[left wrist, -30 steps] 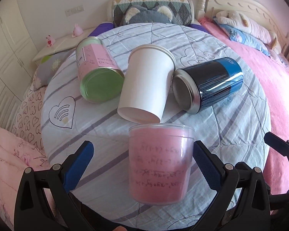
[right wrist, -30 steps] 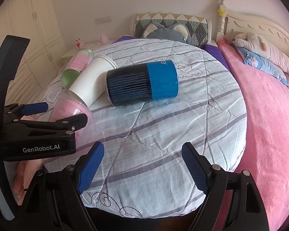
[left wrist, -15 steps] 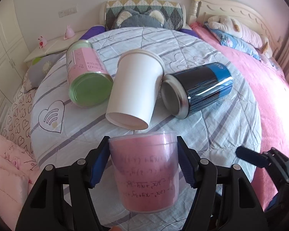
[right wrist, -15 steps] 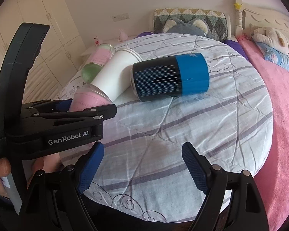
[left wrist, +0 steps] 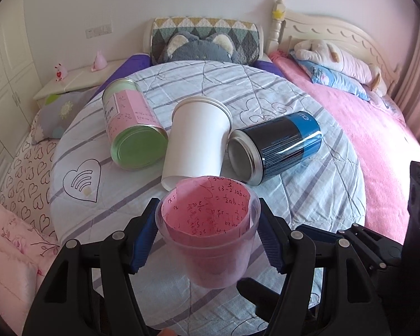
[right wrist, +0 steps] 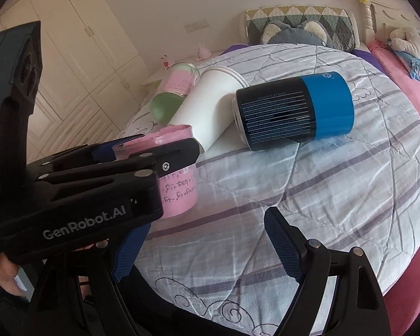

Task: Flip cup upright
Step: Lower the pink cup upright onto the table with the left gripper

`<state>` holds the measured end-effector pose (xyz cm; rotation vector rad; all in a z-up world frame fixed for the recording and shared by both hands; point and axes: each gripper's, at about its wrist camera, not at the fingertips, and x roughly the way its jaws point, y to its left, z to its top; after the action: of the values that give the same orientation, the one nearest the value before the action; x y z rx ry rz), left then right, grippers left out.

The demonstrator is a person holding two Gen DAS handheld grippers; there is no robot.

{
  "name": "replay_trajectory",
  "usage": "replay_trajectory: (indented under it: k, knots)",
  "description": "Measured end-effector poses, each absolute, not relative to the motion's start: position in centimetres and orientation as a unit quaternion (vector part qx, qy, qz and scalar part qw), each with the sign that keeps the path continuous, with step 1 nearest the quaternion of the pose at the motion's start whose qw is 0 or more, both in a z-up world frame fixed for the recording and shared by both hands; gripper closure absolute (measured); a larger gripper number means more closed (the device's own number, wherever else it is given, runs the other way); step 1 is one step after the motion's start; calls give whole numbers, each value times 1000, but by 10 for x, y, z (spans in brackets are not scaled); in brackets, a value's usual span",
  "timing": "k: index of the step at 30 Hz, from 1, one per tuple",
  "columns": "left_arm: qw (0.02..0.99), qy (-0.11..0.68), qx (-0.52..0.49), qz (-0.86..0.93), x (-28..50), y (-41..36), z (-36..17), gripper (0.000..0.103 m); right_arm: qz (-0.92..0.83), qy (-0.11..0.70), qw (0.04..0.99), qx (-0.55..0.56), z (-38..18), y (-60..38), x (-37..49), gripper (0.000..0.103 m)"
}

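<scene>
A clear plastic cup lined with pink written-on paper (left wrist: pixel 210 235) is held mouth-up between the blue pads of my left gripper (left wrist: pixel 208 238), above the near edge of the round table. In the right wrist view the same cup (right wrist: pixel 173 173) stands upright in the left gripper (right wrist: pixel 142 168), just above the cloth. My right gripper (right wrist: pixel 201 252) is open and empty, low at the table's front edge, to the right of the cup.
On the striped tablecloth (left wrist: pixel 308 196) lie three things on their sides: a pink-and-green tin (left wrist: pixel 131 128), a white paper cup (left wrist: pixel 196 142) and a black-and-blue tin (left wrist: pixel 277 145). A pink bed (left wrist: pixel 364 117) runs along the right; a nightstand (left wrist: pixel 78 81) is at the back left.
The left gripper closed on the pink cup, lifted it and turned it from mouth-down to mouth-up. The right gripper stayed open and shifted a little to the left.
</scene>
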<state>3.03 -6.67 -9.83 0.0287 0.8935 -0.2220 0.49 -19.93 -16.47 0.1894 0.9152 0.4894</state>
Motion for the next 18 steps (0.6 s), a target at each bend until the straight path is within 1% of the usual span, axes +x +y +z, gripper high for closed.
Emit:
replay_trajectory:
  k: [15,17,18]
  knots:
    - [894,434,17,-109,24,-63,-100,34,203,443,871,68,-170,-193,13,19]
    - [896,431,20,-106,22,-62,-99,25,202,442,871,71,-169,-195,16,19]
    - [897,428,21,-104,21,-61,-97,23,201,442,871,71,-168,-195,17,19]
